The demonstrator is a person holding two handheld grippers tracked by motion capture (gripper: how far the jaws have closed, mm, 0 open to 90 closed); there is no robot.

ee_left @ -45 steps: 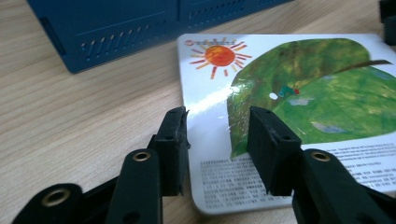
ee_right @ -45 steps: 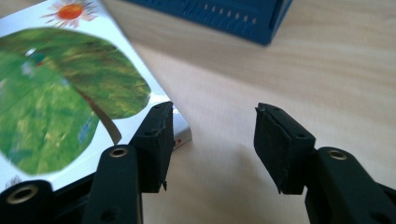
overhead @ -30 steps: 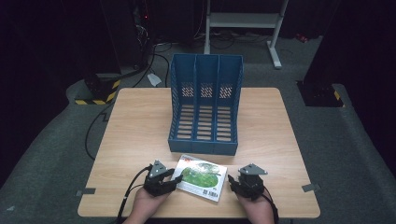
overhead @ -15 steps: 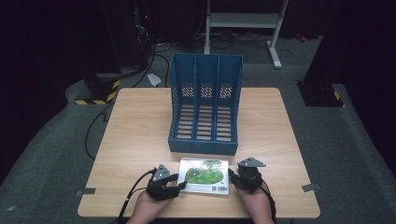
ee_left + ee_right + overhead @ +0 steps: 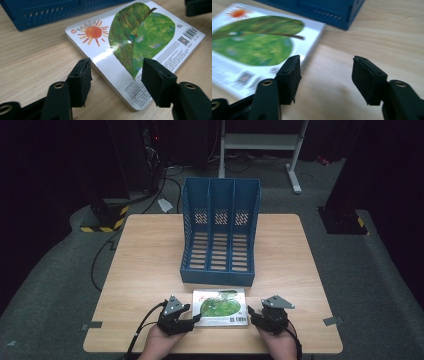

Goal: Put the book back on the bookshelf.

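The book point(image 5: 220, 307) lies flat on the table point(image 5: 150, 270), back cover up, near the front edge and just in front of the blue file rack point(image 5: 220, 235). The rack stands at mid-table with three compartments, all apparently empty as far as the high view shows.

The left gripper point(image 5: 187, 322) sits at the book's left edge, jaws spread. In the left gripper view its jaws straddle the near corner of the book point(image 5: 135, 47) — one jaw over bare wood, the other over the cover — and neither pad clearly presses the cover or edge.

The right gripper point(image 5: 256, 312) sits at the book's right edge, jaws likewise spread. In the right gripper view the book point(image 5: 254, 42) lies to one side, its edge beside one jaw; the gap between the jaws holds only tabletop. Whether that jaw touches the book cannot be determined.

Assessment: the work in hand appears to be lifting the book and filing it in the rack. Approach is made — both grippers are at the book's short edges. Nothing is gripped. Remaining: close on the book, raise it, stand it upright, place it in a compartment
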